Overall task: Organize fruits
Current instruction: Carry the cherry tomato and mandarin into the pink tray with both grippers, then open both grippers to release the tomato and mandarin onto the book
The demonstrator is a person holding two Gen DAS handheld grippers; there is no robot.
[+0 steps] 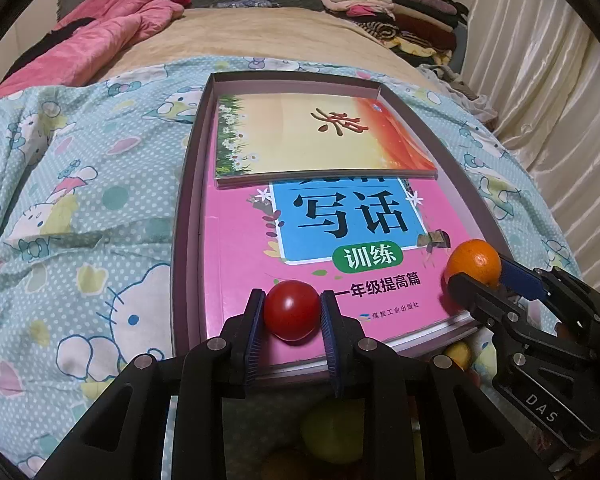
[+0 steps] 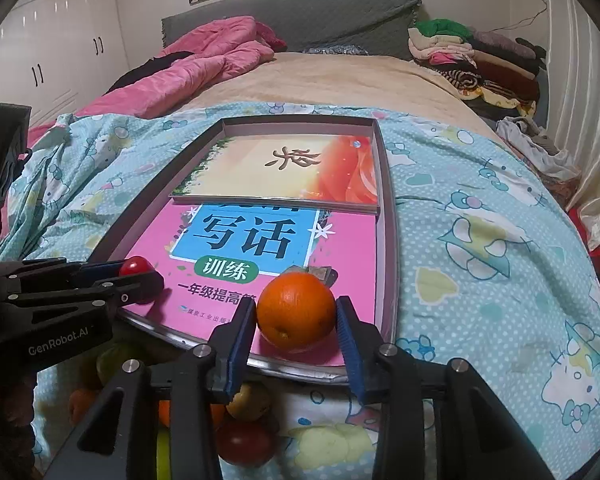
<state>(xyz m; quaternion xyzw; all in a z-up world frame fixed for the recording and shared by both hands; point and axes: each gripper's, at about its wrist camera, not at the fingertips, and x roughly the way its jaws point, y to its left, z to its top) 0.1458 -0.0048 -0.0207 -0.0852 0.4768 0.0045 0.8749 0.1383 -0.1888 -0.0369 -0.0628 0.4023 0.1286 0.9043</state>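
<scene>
— Hand-held gripper on the left: what has it got?

— A red tomato, pinched between both pads, resting on or just over the near edge of the pink book. The jaws stand only as wide as the fruit.

— And the right hand-held gripper?

— The pads sit at either side of an orange; the left one touches it, while on the right I can see a sliver of gap, so I cannot tell whether it is truly clamped. The orange sits low over the same book, near the tray's right wall.

— Why the tray?

— My guess is it is the sorting spot. It lies on the bed, and the books inside give a flat, firm floor where the soft quilt would let round fruit roll.

— Why side by side?

— Tomato left, orange right, well apart, which looks like the start of a row along the near edge.

— More to come?

— Probably. A heap of loose fruit lies on the quilt below the tray's near rim, under the grippers. Letting go gently matters, since both pieces are round.
</scene>
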